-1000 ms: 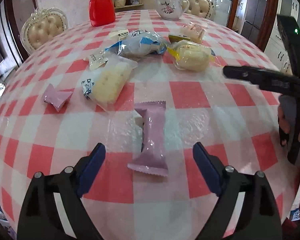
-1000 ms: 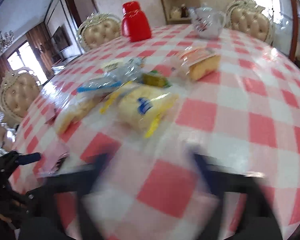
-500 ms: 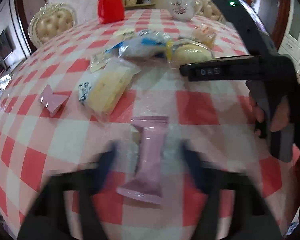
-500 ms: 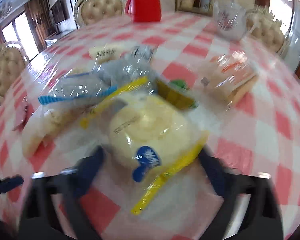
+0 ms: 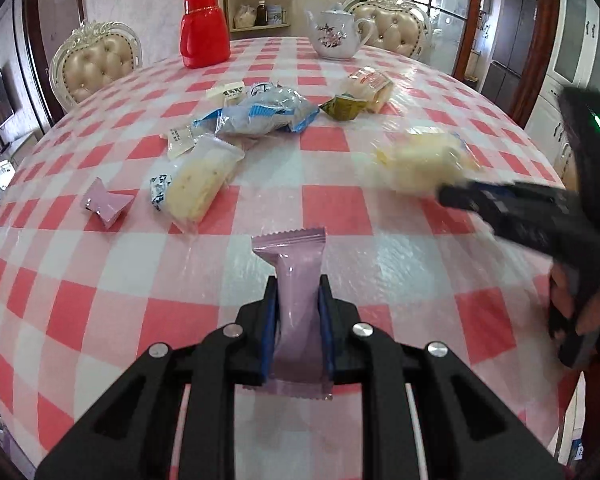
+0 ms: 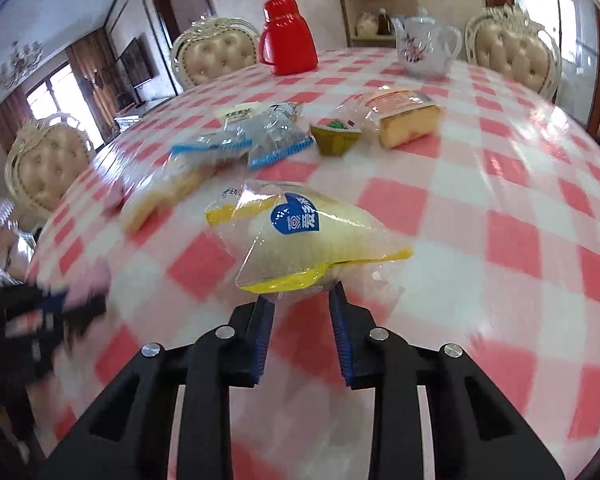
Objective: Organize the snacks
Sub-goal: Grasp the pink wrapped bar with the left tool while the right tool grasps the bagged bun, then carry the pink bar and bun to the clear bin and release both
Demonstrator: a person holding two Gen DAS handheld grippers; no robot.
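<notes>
Left gripper [image 5: 298, 300]: a second ago spread wide either side of the purple wafer packet [image 5: 296, 280], now clamped on its middle, blue pads [image 5: 269, 320] pressed into both flanks, packet's crimped far end jutting ahead of the tips. Right gripper [image 6: 300, 300]: earlier wide open and short of the yellow-edged bread bag [image 6: 300, 240], now pinching the bag's near crimped edge between the pads [image 6: 342, 332]. Bag itself gone from beside the blue-and-clear packet [image 5: 266, 114], now apart from the pile, ahead of the right tips.
</notes>
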